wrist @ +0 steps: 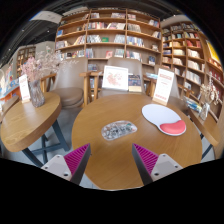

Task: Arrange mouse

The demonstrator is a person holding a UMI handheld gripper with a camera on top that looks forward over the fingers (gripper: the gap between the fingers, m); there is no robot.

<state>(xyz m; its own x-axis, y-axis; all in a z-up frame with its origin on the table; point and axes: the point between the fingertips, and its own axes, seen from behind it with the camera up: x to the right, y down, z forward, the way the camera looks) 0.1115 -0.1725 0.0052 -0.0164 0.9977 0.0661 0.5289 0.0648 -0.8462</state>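
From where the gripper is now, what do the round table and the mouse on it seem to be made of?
Round table: looks like wood with a smooth, lightly glossy finish; warm brown tone and soft reflections suggest it.
Mouse: probably plastic, perhaps clear or patterned; its mottled grey surface leaves this open.
The gripper is open, the mouse just ahead of its fingers.

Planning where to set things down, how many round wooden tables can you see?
2: the near table just ahead of the open claw, bearing the mouse; the side table to its left, holding a flower vase. Others may be hidden.

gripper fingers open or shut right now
Open: the fingers stand wide apart with bare round table between them, and the mouse lies beyond them, untouched.
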